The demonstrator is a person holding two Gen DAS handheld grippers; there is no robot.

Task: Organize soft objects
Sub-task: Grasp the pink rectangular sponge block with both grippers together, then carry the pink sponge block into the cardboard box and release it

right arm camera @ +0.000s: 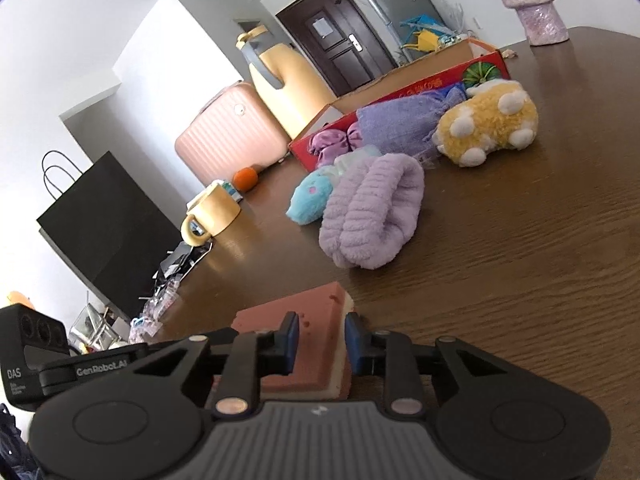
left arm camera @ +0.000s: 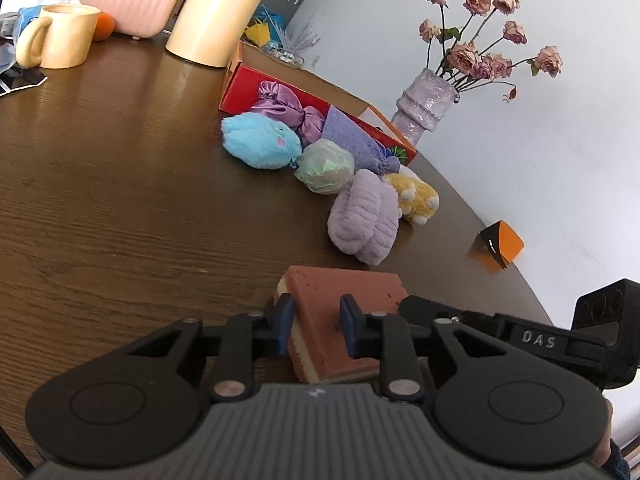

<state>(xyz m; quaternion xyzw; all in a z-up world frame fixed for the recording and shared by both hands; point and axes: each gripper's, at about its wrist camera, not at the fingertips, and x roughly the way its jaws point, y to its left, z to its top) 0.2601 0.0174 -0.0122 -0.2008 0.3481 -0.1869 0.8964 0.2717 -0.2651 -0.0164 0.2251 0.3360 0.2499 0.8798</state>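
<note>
Sponge (left arm camera: 340, 312), a rectangular block with a brick-red porous top over a cream layer, is seen lying on the dark wood-grain worktop (left arm camera: 120, 208) near its rounded front edge. It is gripped at both ends: the left gripper (left arm camera: 316, 326) has its blue-padded fingers (left arm camera: 285, 322) pressed against one end, and the right gripper (right arm camera: 322, 344) is closed on the other end in the same way.

At the far left of the left wrist view, a glossy yellow mug (left arm camera: 60, 36) and a tall cream jug (left arm camera: 220, 12) are placed near the worktop's back edge. A broad stretch of bare wood is left open between them and the sponge.

Further right, a red cardboard box (left arm camera: 240, 88) is laid open, with a shiny purple satin pouch (left arm camera: 280, 104) inside. Against it are piled a fluffy blue plush (left arm camera: 260, 142), a pale iridescent ball (left arm camera: 326, 164) and a knitted lilac bag (left arm camera: 356, 140). Just beyond the sponge, a ribbed lilac fleece roll (left arm camera: 364, 220) is set beside a yellow plush (left arm camera: 416, 198) with white spots.

At the right, a textured lilac vase (left arm camera: 424, 104) of dried roses is stood by the white wall, and a small orange-and-black box (left arm camera: 498, 246) is perched near the worktop's curved right edge.
</note>
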